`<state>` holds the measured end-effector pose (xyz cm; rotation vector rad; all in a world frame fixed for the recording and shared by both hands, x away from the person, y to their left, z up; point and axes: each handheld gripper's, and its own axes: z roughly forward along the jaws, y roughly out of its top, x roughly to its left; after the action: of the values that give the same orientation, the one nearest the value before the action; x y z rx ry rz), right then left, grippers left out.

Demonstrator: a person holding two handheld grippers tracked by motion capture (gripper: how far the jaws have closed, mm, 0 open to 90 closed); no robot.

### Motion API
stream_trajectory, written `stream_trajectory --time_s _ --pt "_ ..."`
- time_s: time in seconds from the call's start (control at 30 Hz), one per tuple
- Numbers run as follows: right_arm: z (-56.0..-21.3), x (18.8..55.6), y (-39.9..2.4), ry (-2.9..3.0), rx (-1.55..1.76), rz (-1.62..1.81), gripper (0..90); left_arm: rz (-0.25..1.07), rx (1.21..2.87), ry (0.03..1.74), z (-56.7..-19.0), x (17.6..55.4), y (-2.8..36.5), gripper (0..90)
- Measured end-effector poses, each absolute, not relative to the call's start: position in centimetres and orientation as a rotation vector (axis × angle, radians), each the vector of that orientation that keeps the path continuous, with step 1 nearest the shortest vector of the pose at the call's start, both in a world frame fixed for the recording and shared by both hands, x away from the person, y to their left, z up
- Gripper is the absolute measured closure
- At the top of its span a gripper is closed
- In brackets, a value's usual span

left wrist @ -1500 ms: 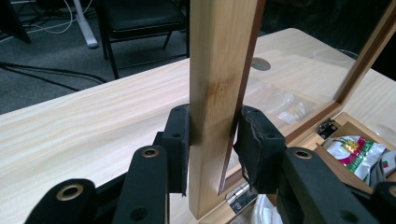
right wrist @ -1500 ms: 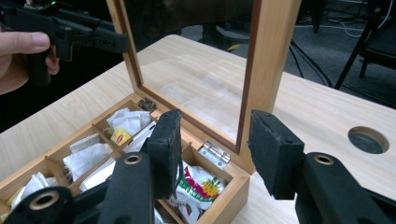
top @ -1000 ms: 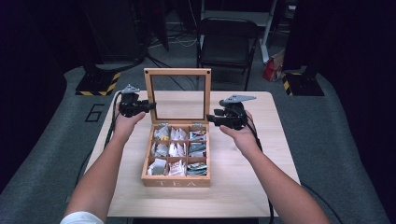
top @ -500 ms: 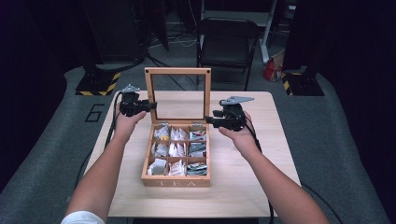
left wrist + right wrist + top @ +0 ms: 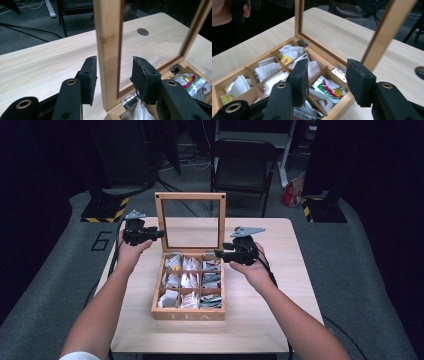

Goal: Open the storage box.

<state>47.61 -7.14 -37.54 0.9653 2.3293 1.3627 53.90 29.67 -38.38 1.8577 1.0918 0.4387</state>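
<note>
High view: your left gripper [image 5: 159, 234] sits at the left post of the upright lid [image 5: 190, 221]; your right gripper [image 5: 218, 254] hovers at the back right corner of the tea box [image 5: 188, 312], which stands in the middle of the table [image 5: 280, 290]. The lid stands vertical on its hinge [image 5: 340, 72], probably because you have brought it to its balance point and now let go, so both hands are free for the contents.

Left gripper view: your jaws straddle the lid's left post with a gap on each side; they have just been opening, and the pads [image 5: 90, 75] no longer press the wood.

Right gripper view: your jaws are spread and hold nothing, hanging above the back right compartment, placed as if to guard the lid or to reach for a tea bag [image 5: 329, 89].

The box is light wood with "TEA" on its front wall, divided into nine compartments, each holding paper tea bags, mostly white, some printed red and green. The lid is a wooden frame around a clear pane.
</note>
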Motion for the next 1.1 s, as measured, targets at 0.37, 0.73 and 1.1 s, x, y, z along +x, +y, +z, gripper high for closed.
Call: stream_trajectory --time_s 0.37,0.73,1.1 --pt "-39.0 45.2 -3.8 2.466 0.817 1.334 60.0 0.447 1.875 1.068 -36.6 51.2 30.4 55.4" --pt "-40.7 44.3 -0.4 2.593 0.732 1.356 65.2 0.439 1.874 1.065 -36.9 49.4 31.4 55.5" --pt "-41.6 43.7 1.4 2.643 0.692 1.337 67.0 0.401 1.867 1.077 -37.2 48.3 31.7 55.4"
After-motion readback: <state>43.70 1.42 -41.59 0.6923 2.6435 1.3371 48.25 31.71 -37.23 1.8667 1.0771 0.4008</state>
